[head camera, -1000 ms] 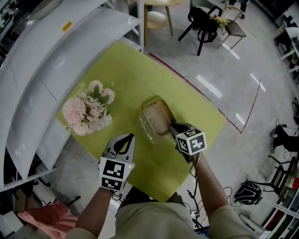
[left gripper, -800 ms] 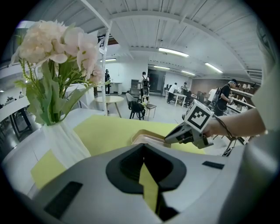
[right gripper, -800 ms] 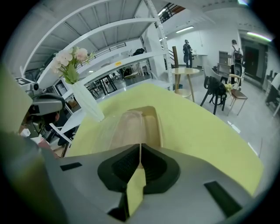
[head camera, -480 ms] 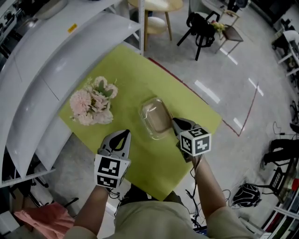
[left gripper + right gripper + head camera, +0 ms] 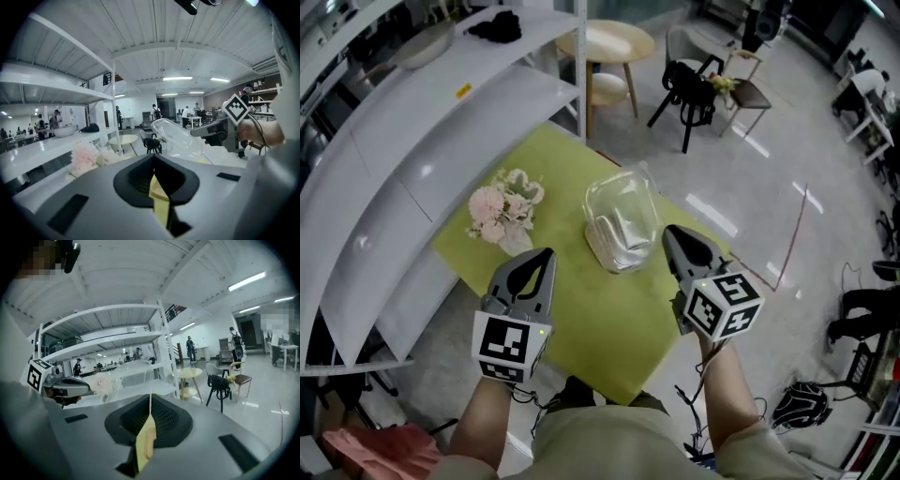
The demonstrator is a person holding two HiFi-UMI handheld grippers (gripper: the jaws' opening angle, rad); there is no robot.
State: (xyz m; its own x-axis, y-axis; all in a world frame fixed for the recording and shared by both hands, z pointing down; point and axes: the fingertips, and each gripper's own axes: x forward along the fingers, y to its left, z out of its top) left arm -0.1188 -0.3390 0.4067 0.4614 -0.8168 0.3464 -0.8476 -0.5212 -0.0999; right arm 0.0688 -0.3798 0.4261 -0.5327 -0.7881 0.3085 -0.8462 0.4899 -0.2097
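We hold our left gripper [image 5: 540, 258] over the near side of the green table [image 5: 609, 328]. Its jaws are pressed together with nothing in them. Our right gripper [image 5: 671, 236] is over the table's right side. Its jaws pinch tight on the thin edge of the clear box [image 5: 622, 220], which hangs tipped in the air above the table's middle. Pink flowers [image 5: 502, 208] stand on the table's left part. Past its far corner are a round table [image 5: 614, 39] and a black chair [image 5: 684, 84].
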